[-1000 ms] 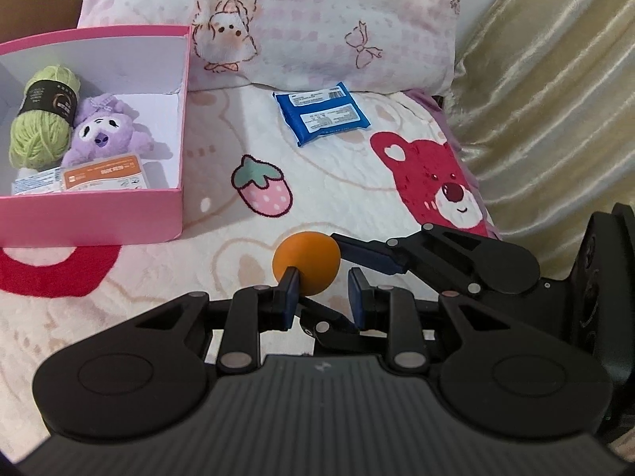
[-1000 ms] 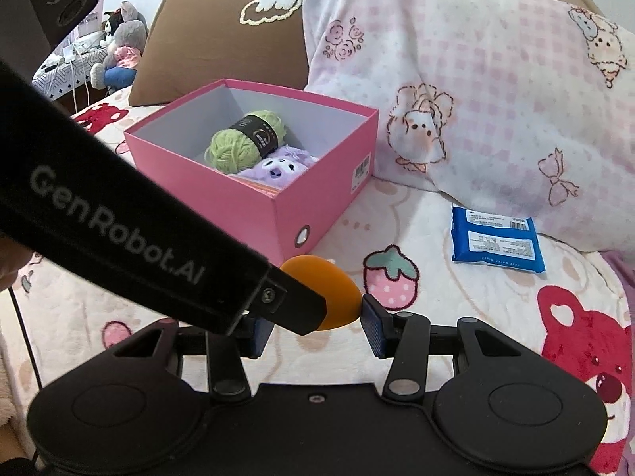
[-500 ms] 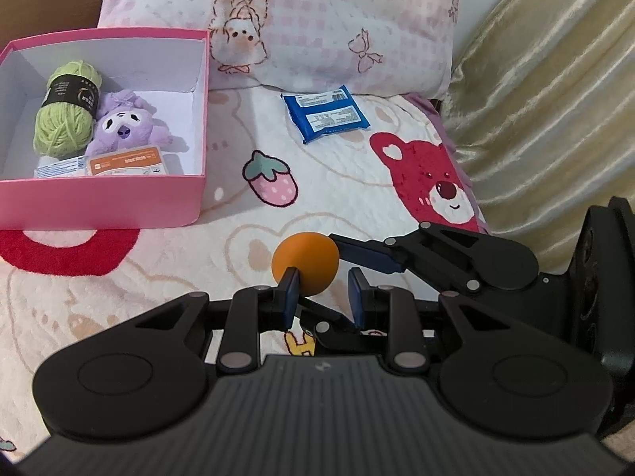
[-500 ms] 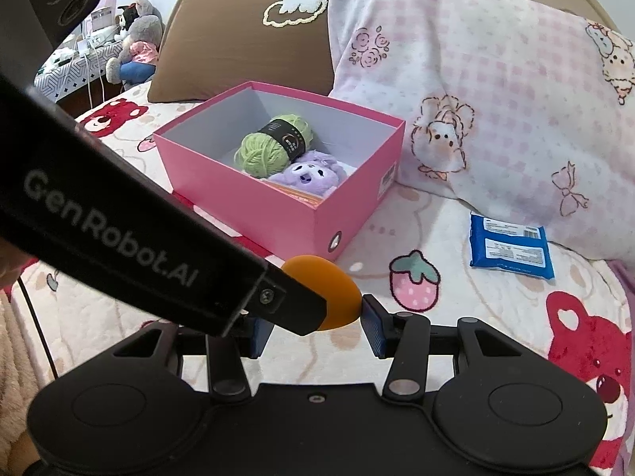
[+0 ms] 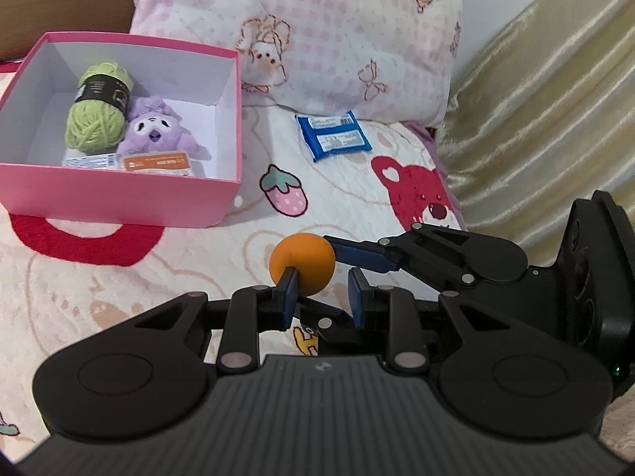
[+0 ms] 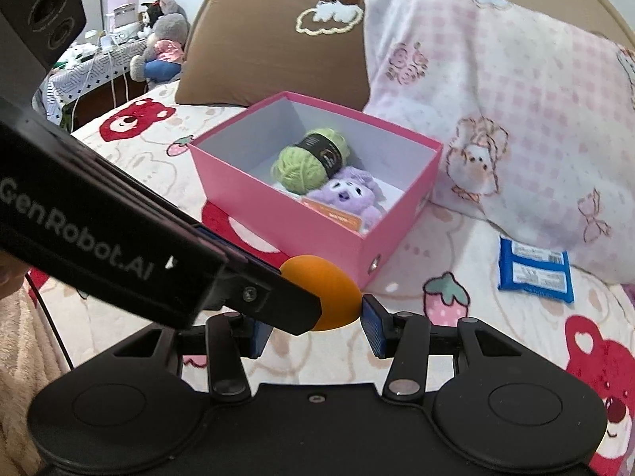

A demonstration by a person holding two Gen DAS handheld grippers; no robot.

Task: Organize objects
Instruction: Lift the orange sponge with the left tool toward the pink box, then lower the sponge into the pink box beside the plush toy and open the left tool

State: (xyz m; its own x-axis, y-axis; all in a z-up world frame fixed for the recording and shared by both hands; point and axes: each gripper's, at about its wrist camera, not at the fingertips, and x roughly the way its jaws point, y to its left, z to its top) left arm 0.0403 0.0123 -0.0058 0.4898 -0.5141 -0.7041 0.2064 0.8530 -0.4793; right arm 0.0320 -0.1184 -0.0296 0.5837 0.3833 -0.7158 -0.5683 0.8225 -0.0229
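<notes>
The right gripper points forward and downward, its two blue pads closed on an orange ball; the right pad presses the ball's side, while the other is hidden behind the left gripper's finger. The left gripper also tilts down, its jaws a narrow gap apart with nothing between them, and its left fingertip is right at the ball. The two grippers cross at an angle, tips together.
</notes>
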